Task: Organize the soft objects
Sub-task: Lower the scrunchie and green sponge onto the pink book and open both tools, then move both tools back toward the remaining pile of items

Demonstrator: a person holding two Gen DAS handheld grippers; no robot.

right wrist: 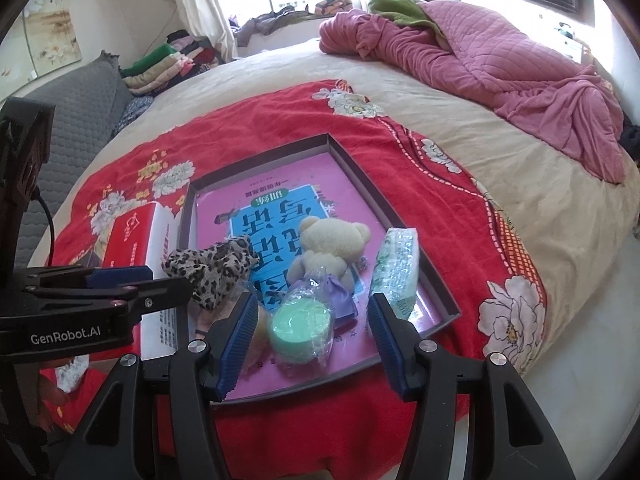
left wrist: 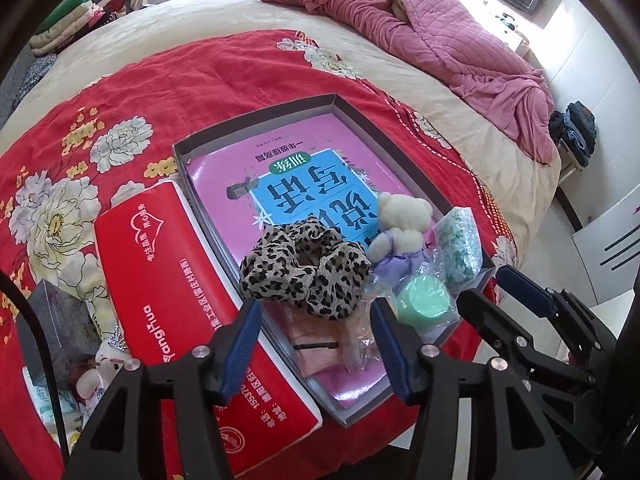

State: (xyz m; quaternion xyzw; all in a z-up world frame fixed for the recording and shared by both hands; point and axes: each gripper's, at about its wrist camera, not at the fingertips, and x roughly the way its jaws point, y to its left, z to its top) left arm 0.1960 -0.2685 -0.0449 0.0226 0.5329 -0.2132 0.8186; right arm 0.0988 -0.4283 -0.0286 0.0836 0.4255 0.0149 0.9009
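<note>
A shallow grey box [left wrist: 256,114] [right wrist: 436,280] lined with a pink book lies on a red floral cloth. In it lie a leopard-print scrunchie [left wrist: 304,268] [right wrist: 216,270], a cream teddy bear in a purple dress [left wrist: 400,224] [right wrist: 332,252], a green sponge puff in plastic [left wrist: 426,298] [right wrist: 300,330], a tissue pack [left wrist: 460,244] [right wrist: 396,268] and a pink bagged item [left wrist: 320,340]. My left gripper [left wrist: 316,314] is open, just short of the scrunchie. My right gripper [right wrist: 312,308] is open around the green puff, not touching; it also shows in the left wrist view [left wrist: 492,290].
A red tissue box [left wrist: 176,280] [right wrist: 136,240] lies left of the grey box. More small items, a toy and a dark box [left wrist: 60,308] sit at lower left. A pink quilt [right wrist: 500,64] is bunched at the bed's far side. Folded clothes [right wrist: 168,64] are stacked by the window.
</note>
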